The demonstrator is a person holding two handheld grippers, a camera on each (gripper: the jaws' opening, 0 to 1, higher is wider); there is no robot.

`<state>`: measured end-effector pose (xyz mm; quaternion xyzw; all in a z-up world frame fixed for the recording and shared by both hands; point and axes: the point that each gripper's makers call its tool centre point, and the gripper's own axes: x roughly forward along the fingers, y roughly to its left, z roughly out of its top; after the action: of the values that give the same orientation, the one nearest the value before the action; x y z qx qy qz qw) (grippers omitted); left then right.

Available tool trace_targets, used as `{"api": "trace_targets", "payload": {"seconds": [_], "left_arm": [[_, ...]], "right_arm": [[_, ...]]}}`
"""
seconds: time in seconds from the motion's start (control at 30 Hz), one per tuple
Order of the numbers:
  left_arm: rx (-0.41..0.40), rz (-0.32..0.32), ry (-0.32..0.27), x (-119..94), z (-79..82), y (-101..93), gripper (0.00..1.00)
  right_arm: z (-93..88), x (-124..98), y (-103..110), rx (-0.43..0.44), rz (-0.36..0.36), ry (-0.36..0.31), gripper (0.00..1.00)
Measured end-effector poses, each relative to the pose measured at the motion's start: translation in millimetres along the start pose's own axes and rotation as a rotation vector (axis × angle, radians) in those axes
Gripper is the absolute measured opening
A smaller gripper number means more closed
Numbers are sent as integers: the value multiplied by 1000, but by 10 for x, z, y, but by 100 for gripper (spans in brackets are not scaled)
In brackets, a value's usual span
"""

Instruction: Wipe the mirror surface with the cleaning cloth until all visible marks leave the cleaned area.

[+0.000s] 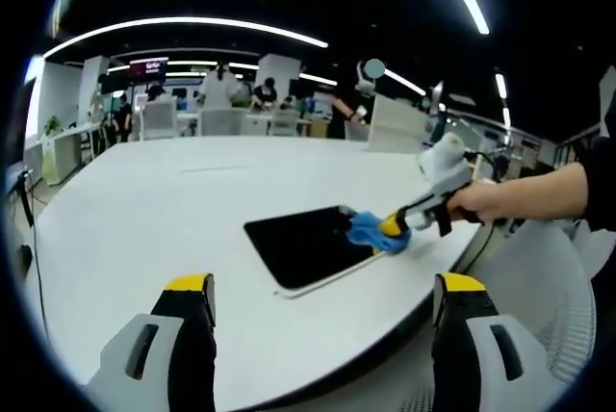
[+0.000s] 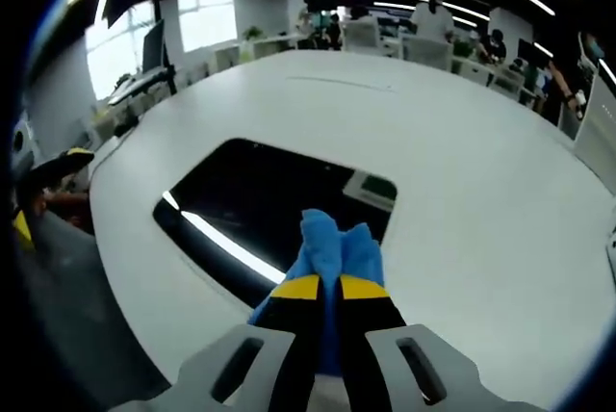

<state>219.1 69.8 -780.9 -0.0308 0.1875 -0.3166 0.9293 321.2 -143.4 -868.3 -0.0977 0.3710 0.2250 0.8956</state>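
A dark rectangular mirror [image 1: 306, 241] lies flat on the white table [image 1: 173, 200]. My right gripper [image 1: 397, 229] comes in from the right, shut on a blue cleaning cloth [image 1: 366, 229] that rests on the mirror's right edge. In the right gripper view the cloth [image 2: 337, 250] sticks out between the closed yellow-tipped jaws of the right gripper [image 2: 319, 287], lying on the near edge of the mirror [image 2: 260, 202], which reflects a ceiling light. My left gripper [image 1: 327, 284] is open, held back over the table's near edge with nothing between its jaws.
A white mesh chair [image 1: 539, 277] stands by the table's right edge. Chairs, desks and several people are at the far end of the room [image 1: 231, 104]. The table [image 2: 462, 142] is broad and rounded.
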Motion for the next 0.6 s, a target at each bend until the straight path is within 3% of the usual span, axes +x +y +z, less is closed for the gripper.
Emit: {"api": "trace_targets", "payload": {"seconds": [0.23,0.33,0.6], "left_arm": [[3,5,-3,-2,5,7,96],[7,12,-20,-7,32,16,98],[9,15,-22,-8,35,21,99]], "right_arm": [[-3,0,3,16,-7,1,0],[0,1,19,-30,-7,-2,0],[59,56,281,-65,44,0,0]]}}
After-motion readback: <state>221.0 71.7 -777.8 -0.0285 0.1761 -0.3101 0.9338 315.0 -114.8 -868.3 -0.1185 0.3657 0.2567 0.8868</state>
